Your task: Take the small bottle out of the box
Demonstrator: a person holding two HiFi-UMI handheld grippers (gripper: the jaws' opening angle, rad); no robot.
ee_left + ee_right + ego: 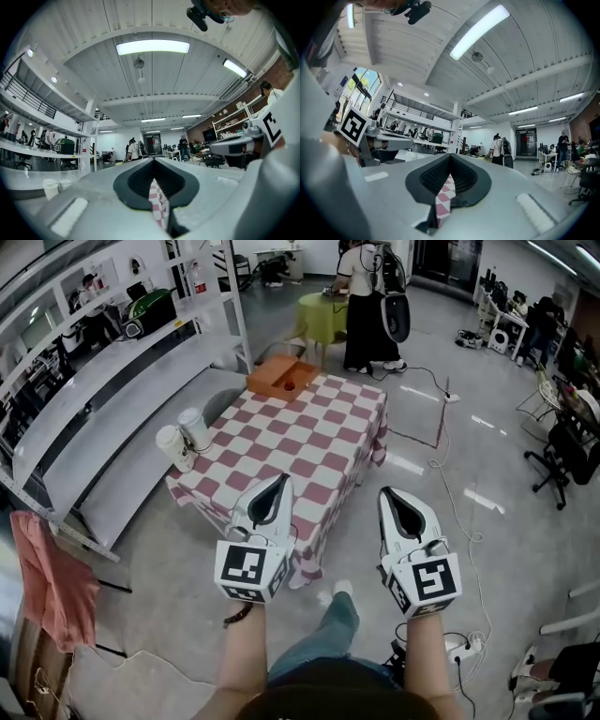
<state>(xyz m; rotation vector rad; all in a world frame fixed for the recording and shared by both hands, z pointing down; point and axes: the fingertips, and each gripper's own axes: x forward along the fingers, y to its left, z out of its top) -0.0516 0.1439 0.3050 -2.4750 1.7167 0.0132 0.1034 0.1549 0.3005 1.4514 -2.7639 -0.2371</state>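
Observation:
An orange box (272, 378) lies open at the far end of the checkered table (319, 442). Inside it sits a small red thing (289, 385), too small to make out as the bottle. My left gripper (278, 480) hangs over the table's near edge, well short of the box, its jaws shut with nothing between them. My right gripper (387, 493) hangs beside it over the floor, just off the near right corner, also shut and empty. In the left gripper view the gripper (153, 160) has its tips together, with checkered cloth seen through the gap behind them. The right gripper view shows that gripper (450, 156) the same way.
Two white lidded cups (185, 439) stand at the table's left edge. White shelving (112, 381) runs along the left, with a pink cloth (47, 582) hung nearby. A person (367, 306) stands beyond the table by a yellow-green table (321, 317). Cables (450, 493) trail over the floor on the right.

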